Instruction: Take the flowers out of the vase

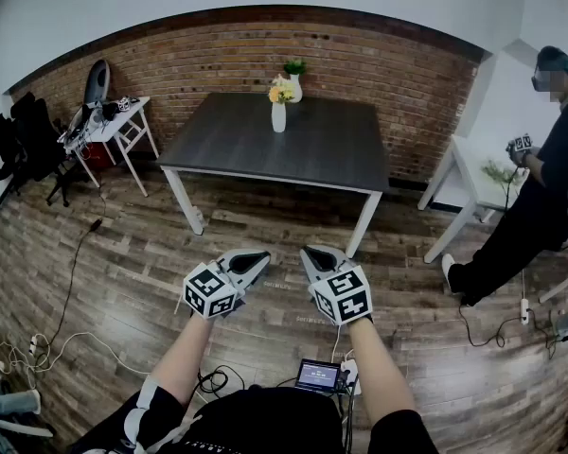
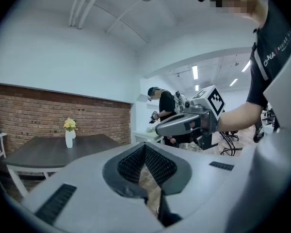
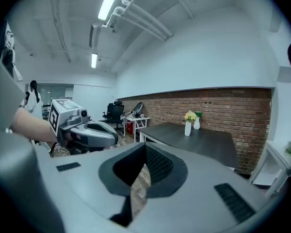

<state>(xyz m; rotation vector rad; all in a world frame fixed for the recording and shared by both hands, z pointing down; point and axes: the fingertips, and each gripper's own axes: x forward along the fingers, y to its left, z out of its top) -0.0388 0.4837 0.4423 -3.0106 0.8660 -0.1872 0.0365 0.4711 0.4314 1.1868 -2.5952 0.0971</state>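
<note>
1. Containers: white vase (image 1: pixel 278 117) stands upright on the dark table (image 1: pixel 293 159), close to its far edge and near mid-width. Yellow and orange flowers (image 1: pixel 281 92) sit in its neck.
2. Second vase (image 1: pixel 295 87), also white, stands just beyond and to the right, nearer the brick wall (image 1: pixel 388 74). It holds a green sprig (image 1: pixel 294 66).
3. Left gripper (image 1: pixel 256 257): jaws clenched, pads meeting, with only floor showing past them. Right gripper (image 1: pixel 314 253): jaws likewise clenched on nothing. Both are held side by side over the floor on the near side, well apart from the table and the flowers.
4. Open room: wooden floor (image 1: pixel 265 225) runs from the grippers to the table's near edge. The near part of the tabletop lies open in front of the white vase.
5. Side limits: small white side table (image 1: pixel 133 126) stands at far left, with a black chair (image 1: pixel 24 140) beyond it. At right is a white table (image 1: pixel 459 173), with a second person (image 1: pixel 540 206) just beside it holding another marker-cube gripper (image 1: pixel 521 144). Cables (image 1: pixel 71 282) trail across the floor at left.
6. Hard to make out:
   - Flower stems inside the white vase are hidden by its wall.
   - Items on the side table are too small to identify.
   - The second person is cut off by the right frame edge.
   - A small screen device (image 1: pixel 319 375) lies near the operator's body, partly covered.
</note>
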